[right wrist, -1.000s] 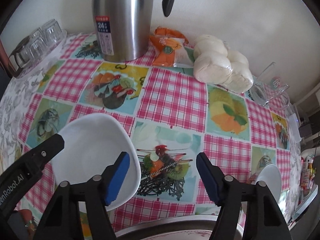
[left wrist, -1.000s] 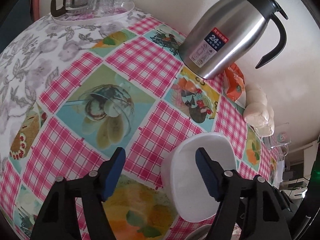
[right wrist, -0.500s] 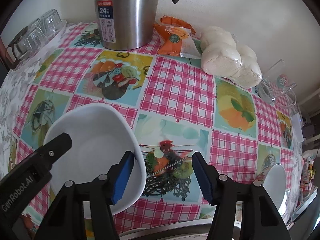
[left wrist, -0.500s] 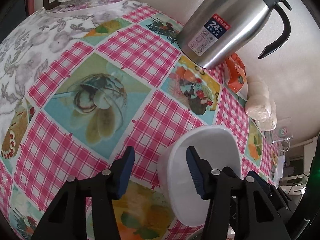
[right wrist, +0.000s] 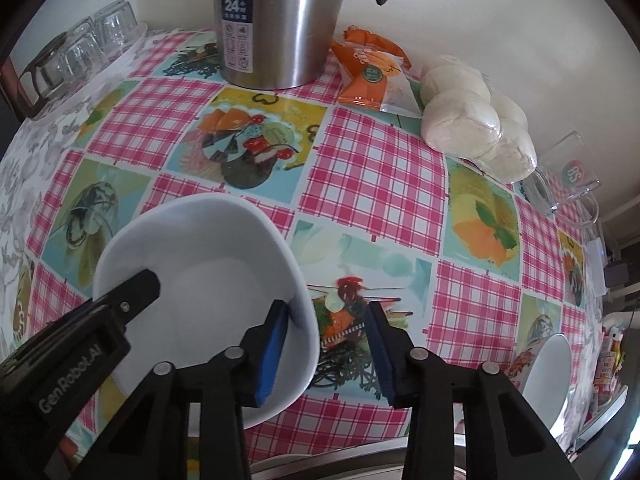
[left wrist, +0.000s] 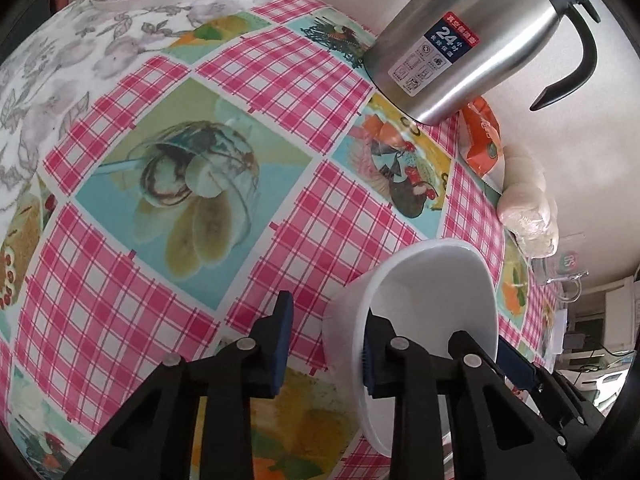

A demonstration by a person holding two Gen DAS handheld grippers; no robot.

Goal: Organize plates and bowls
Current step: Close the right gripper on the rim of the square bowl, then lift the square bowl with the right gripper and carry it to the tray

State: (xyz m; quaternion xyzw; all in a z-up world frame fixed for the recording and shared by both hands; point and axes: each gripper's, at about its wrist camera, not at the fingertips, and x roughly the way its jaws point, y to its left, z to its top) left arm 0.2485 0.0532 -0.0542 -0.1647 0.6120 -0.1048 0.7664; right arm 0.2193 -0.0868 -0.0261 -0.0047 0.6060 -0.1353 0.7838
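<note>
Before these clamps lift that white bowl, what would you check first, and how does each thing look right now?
1. Rim of the white bowl sits between the fingers of the left gripper: ok.
2. That grip closed on the rim: not ok, a gap shows beside the outer pad.
3. Rim also between the fingers of the right gripper: ok, though it is open too.
4. Bowl empty: ok.
5. Bowl flat on the tablecloth: cannot tell.
6. The steel flask stands apart from the bowl: ok.
</note>
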